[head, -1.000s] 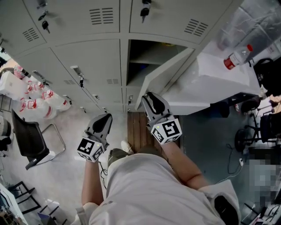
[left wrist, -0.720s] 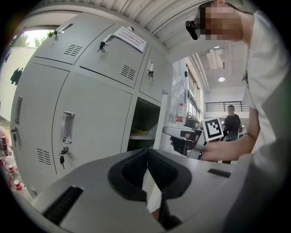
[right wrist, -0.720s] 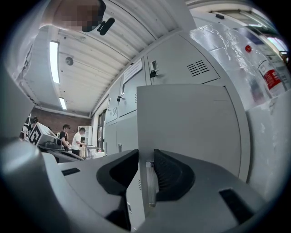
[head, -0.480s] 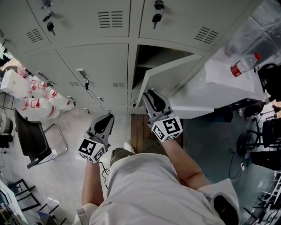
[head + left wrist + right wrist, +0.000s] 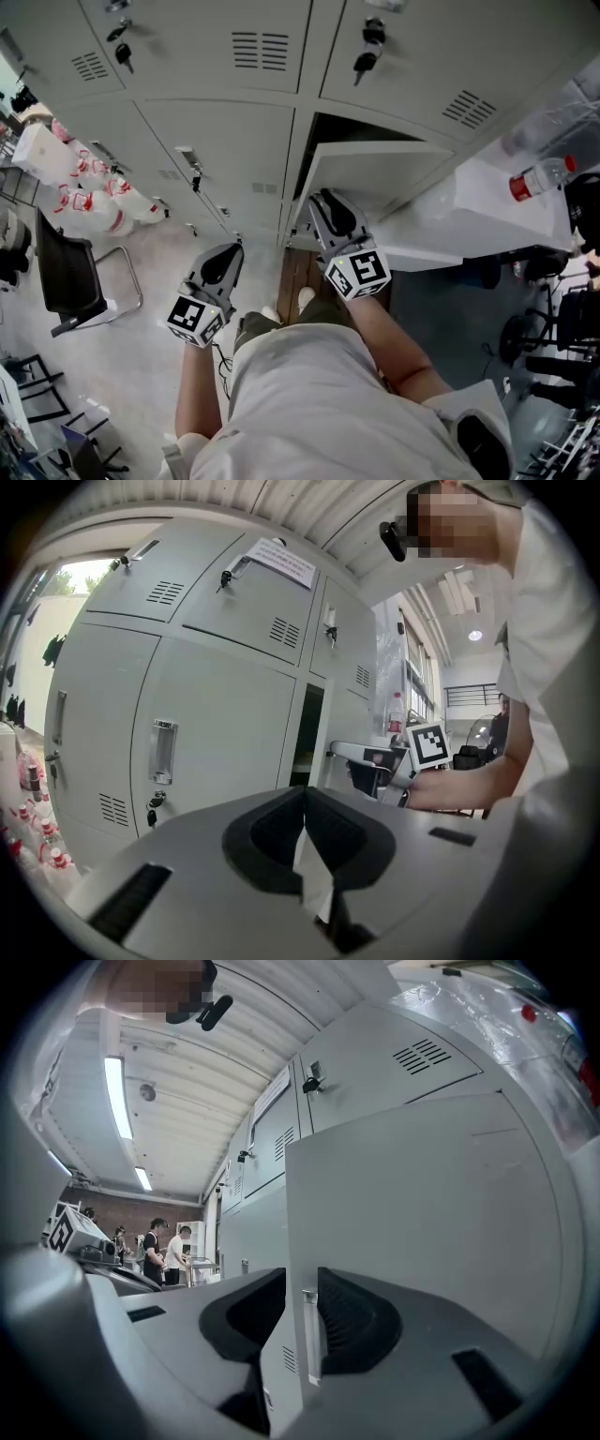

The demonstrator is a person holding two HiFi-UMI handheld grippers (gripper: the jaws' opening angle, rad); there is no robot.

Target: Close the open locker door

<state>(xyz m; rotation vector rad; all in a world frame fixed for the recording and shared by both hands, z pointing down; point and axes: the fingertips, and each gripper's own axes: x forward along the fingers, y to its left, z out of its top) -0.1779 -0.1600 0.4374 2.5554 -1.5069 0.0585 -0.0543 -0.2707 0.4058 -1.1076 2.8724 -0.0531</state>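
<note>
Steep downward look at a bank of grey lockers [image 5: 220,141]. Far left, on the floor against the lockers: plastic bottles with red labels [image 5: 86,187], print too small to read, and just below them a black chair [image 5: 66,281]. Keys [image 5: 120,52] hanging from an upper lock. Left of centre, the left gripper [image 5: 225,253] held in front of a closed door and touching nothing, its fingers pressed fully together and empty, a black-and-white marker cube [image 5: 195,319] at its rear. On an upper locker, in the left gripper view, a white paper notice [image 5: 281,562] with illegible text. At centre, the locker door [image 5: 375,173], swung partway out from its dark compartment in the middle row. On the door's free edge, the right gripper [image 5: 326,208], fingers spread only as wide as the panel and closed onto it from both sides, with the door [image 5: 422,1204] filling the right gripper view. Far right, a clear bottle with a red cap and red label [image 5: 539,178] lying on a white surface [image 5: 469,216], label unreadable.
</note>
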